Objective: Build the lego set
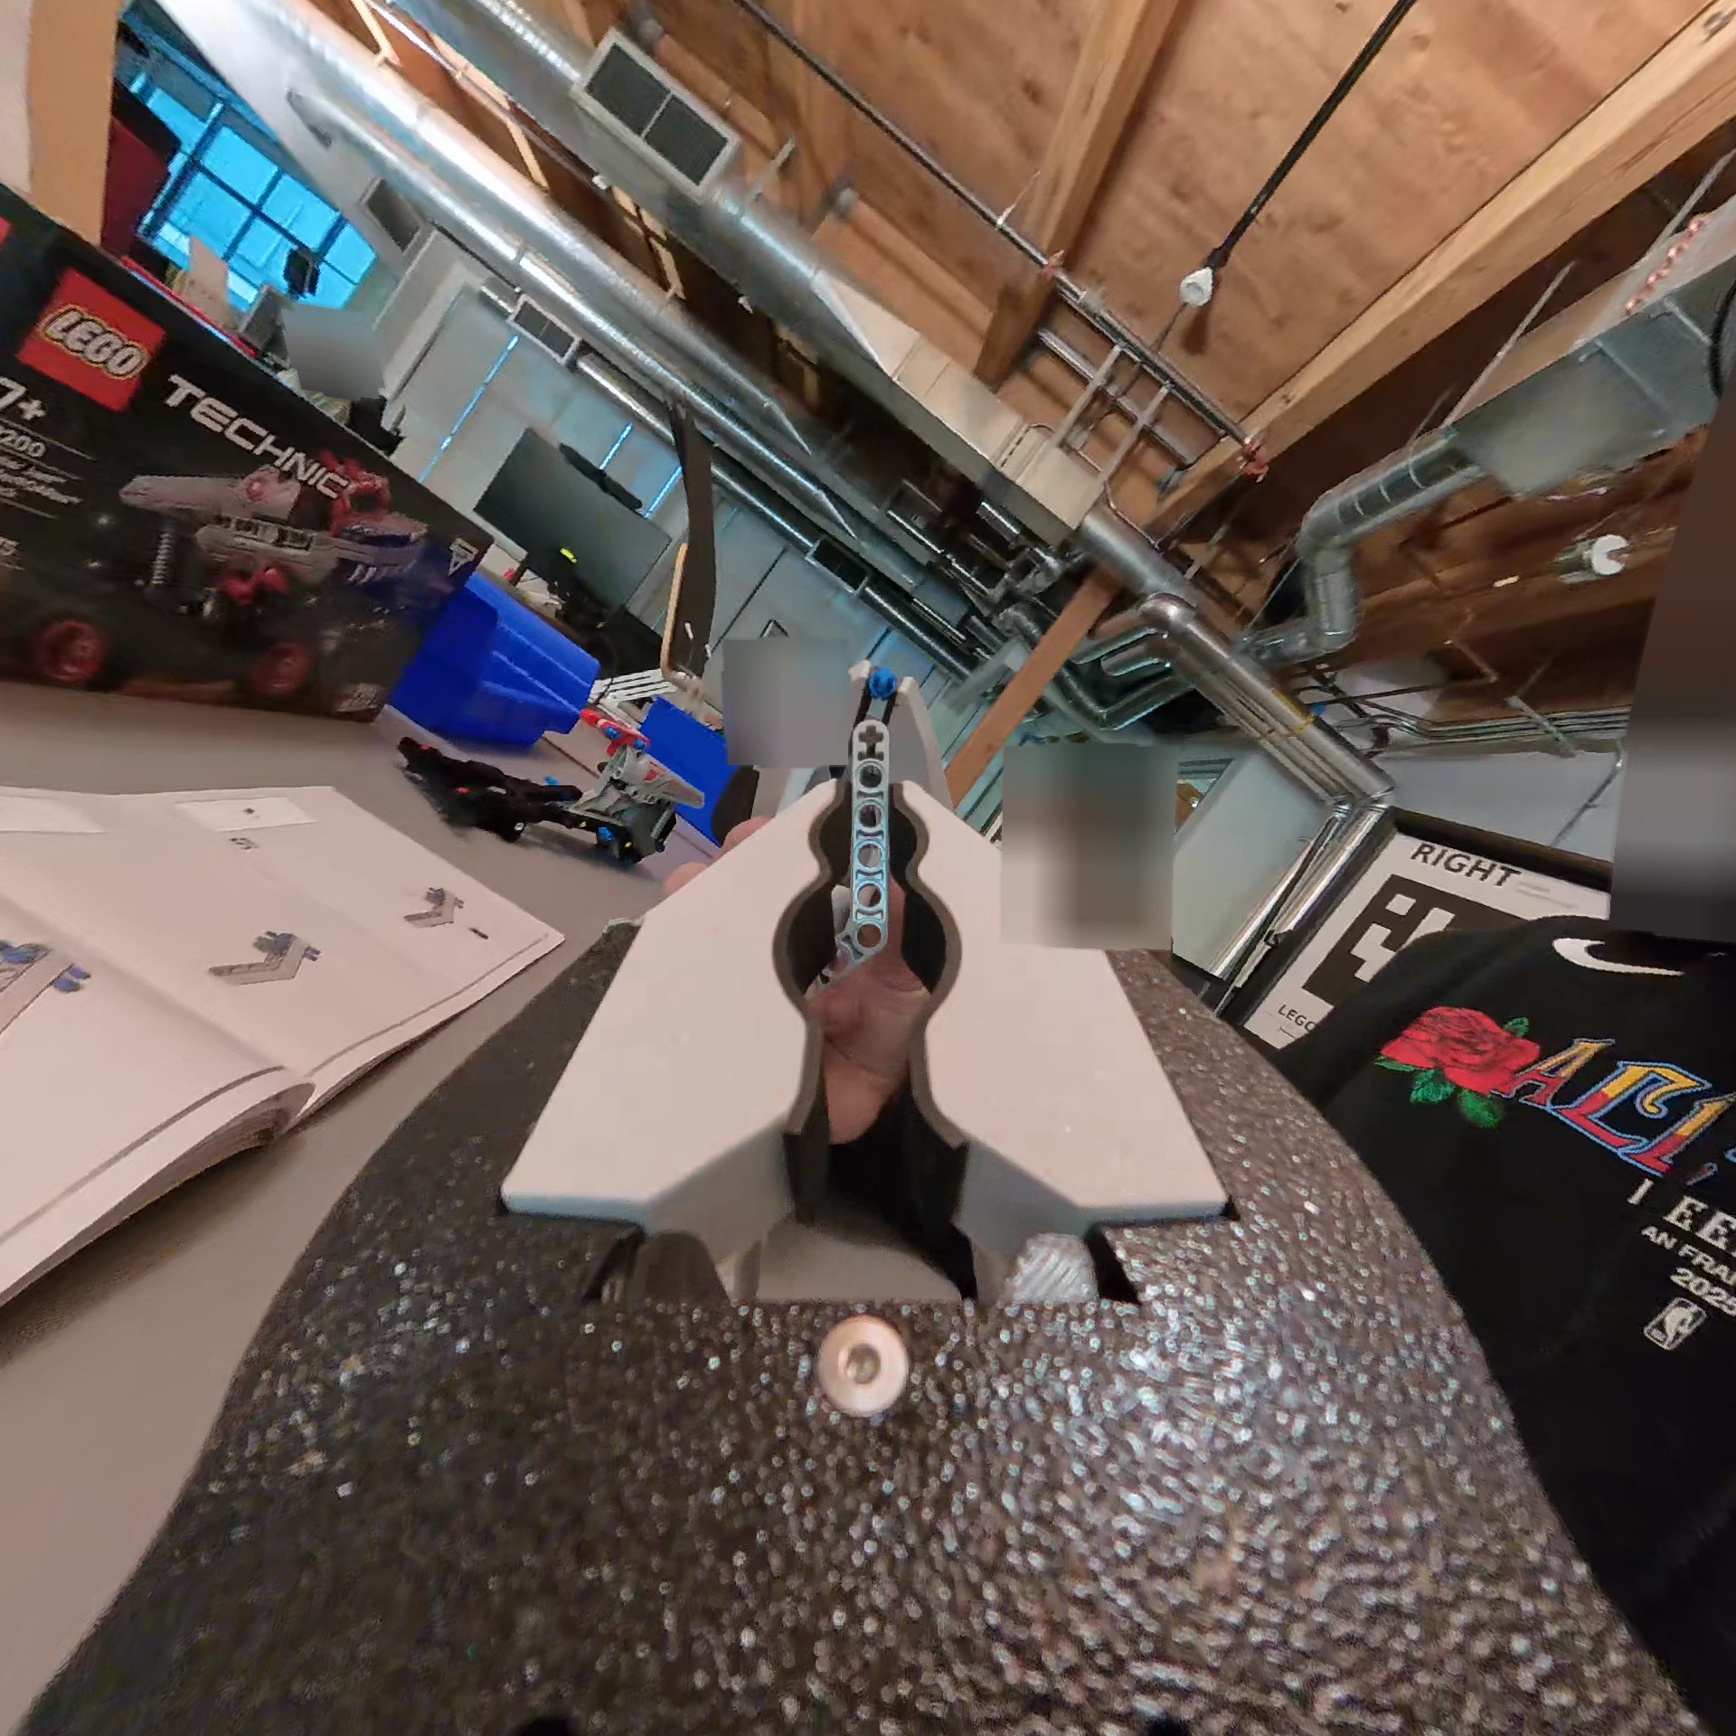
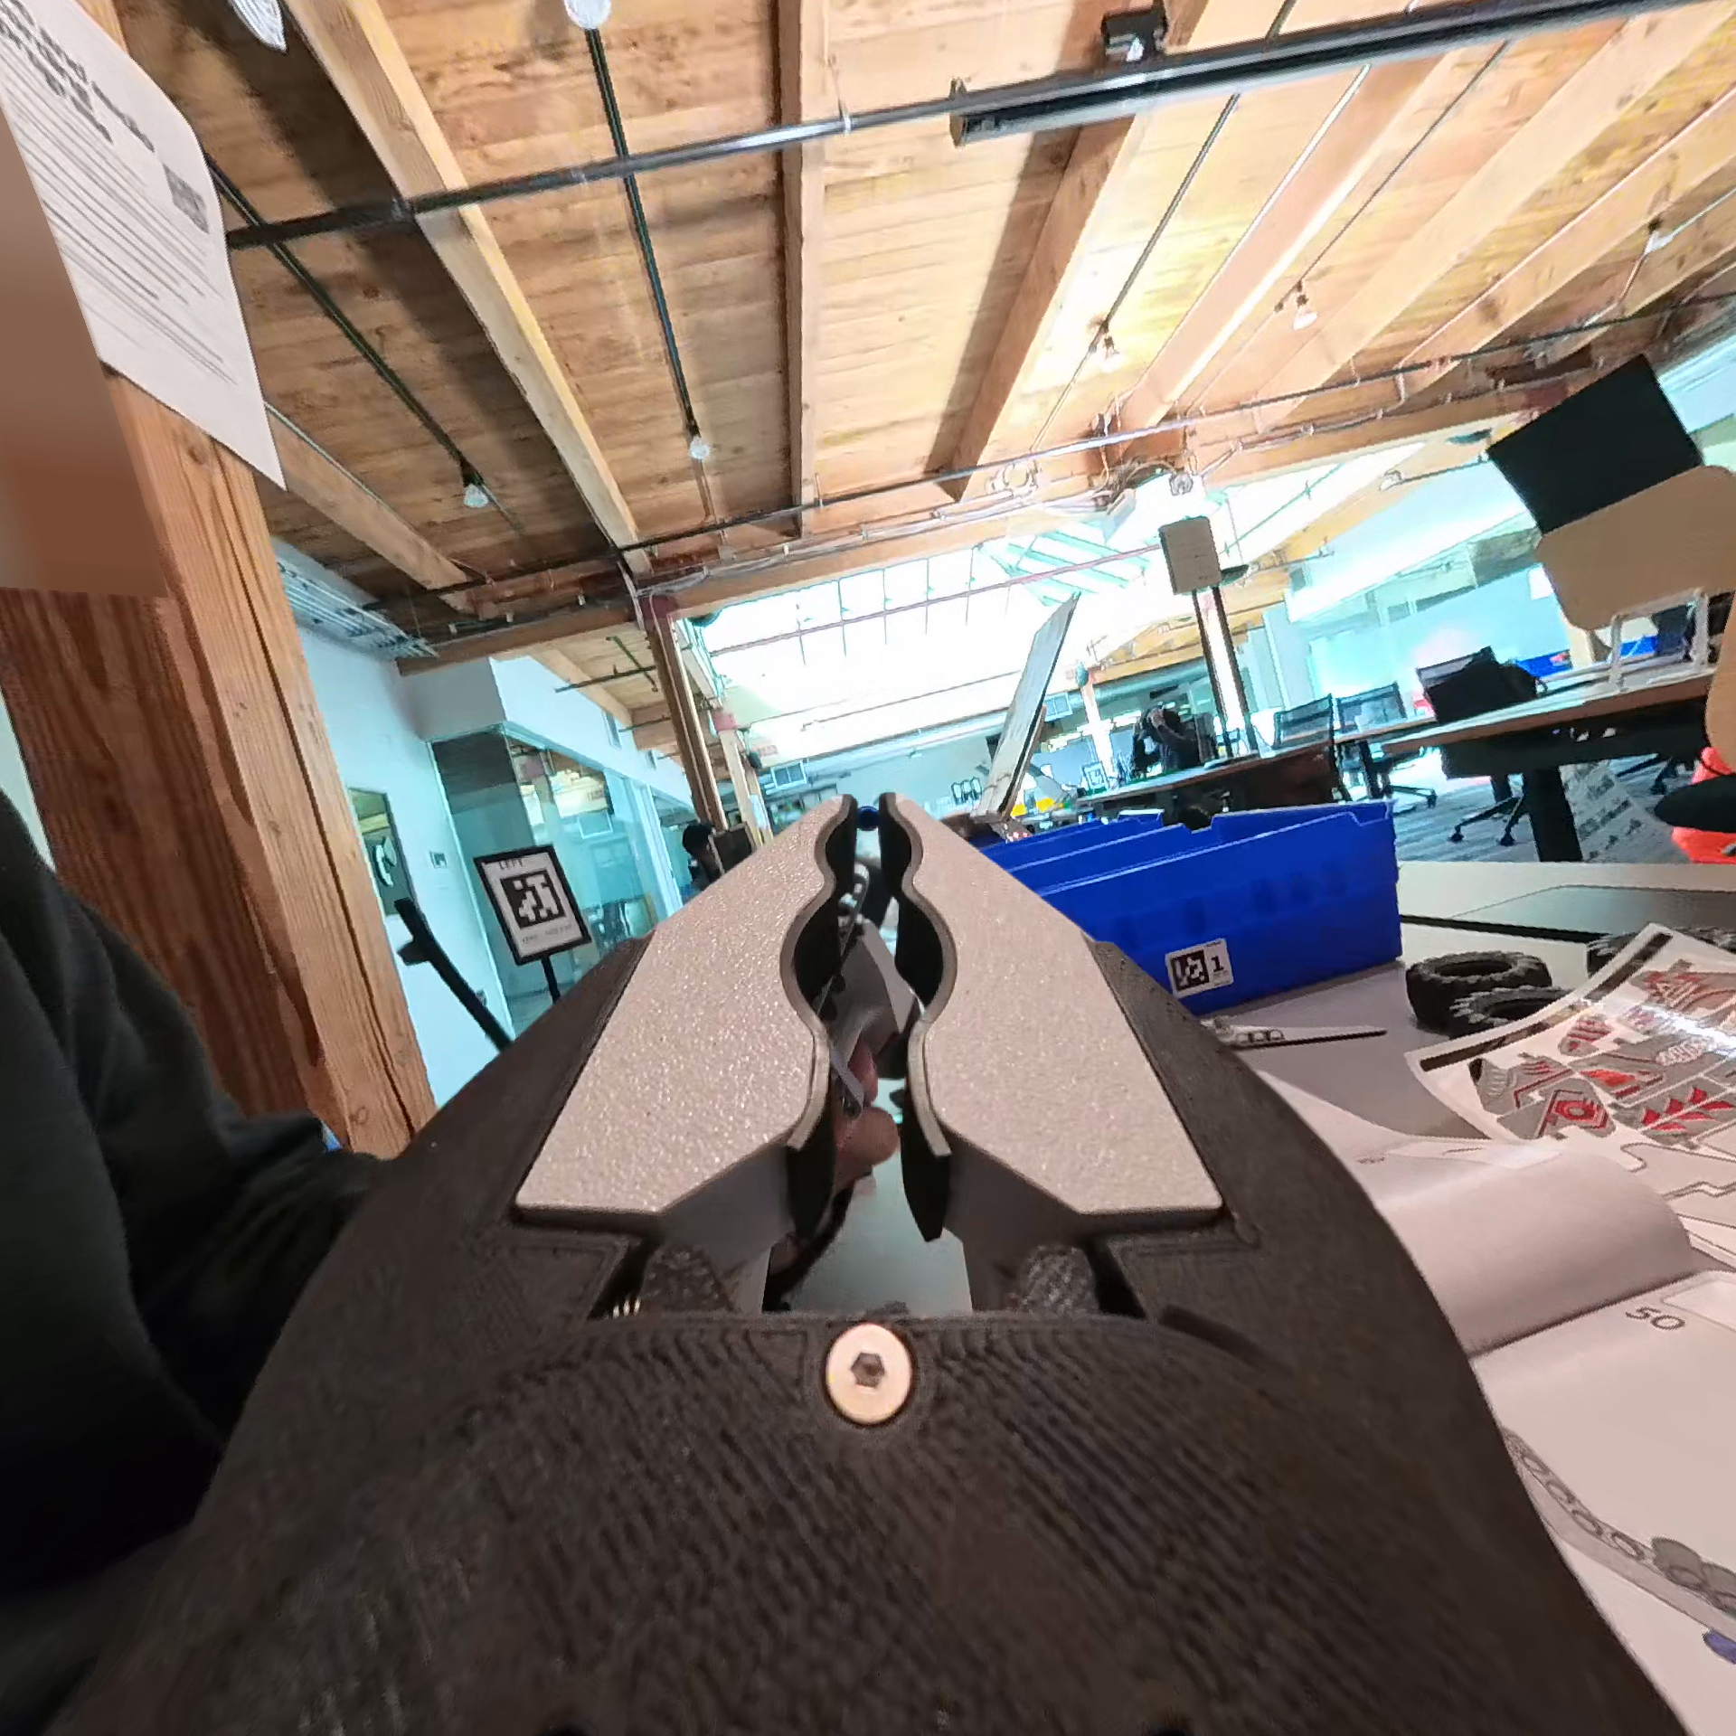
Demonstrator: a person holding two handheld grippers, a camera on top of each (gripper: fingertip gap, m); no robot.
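My left tool (image 1: pixel 869 817) pinches grey holed beam (image 1: pixel 866 860), upright at 12 o'clock. Right tool (image 2: pixel 869 827) nips blue pin (image 2: pixel 872 815). Beam light, stiff, slick; grip flat sides mid-length.

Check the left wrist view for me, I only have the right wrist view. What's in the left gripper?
Observer: A light grey holed beam, pinched at the left gripper tips and pointing straight ahead.
Operator: Where's my blue pin relative to it?
Observer: The right gripper has the blue pin right at the beam's far end, by the cross-shaped hole. I can't tell if they touch.
Operator: Partial build anywhere?
Observer: Yes, the partly built model lies on the table, just in front of the blue bin.
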